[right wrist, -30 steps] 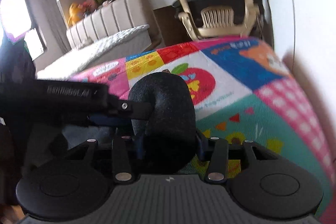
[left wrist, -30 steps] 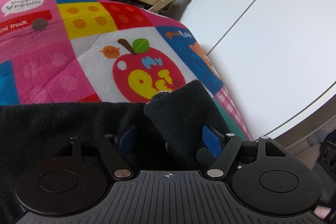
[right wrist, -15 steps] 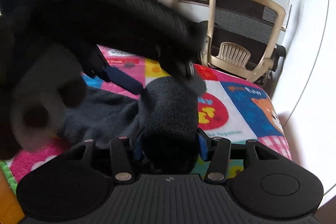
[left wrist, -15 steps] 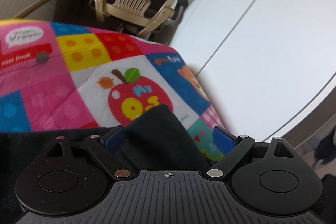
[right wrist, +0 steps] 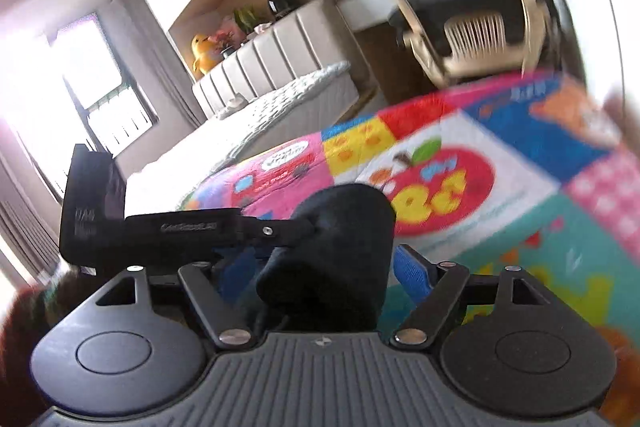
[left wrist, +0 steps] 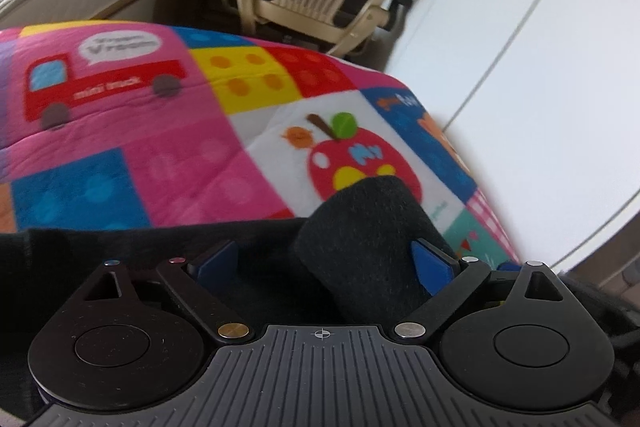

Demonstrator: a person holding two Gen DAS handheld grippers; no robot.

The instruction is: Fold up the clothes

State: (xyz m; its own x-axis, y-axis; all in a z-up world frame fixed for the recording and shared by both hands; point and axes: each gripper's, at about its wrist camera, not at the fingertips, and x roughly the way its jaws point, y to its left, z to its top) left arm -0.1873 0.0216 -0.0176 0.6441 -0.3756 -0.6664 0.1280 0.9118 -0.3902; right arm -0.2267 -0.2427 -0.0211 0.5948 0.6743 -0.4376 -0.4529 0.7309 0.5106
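Dark garment [left wrist: 368, 227] between opening left gripper [left wrist: 326, 261], right gripper [right wrist: 326, 267] opening.

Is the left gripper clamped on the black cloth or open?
Open, and opening wider. The left gripper has its blue pads spread apart, with a fold of the black garment between them, unpinched.

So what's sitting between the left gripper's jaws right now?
A fold of the black garment, seen in the left wrist view; the left gripper is opening and not pinching it.
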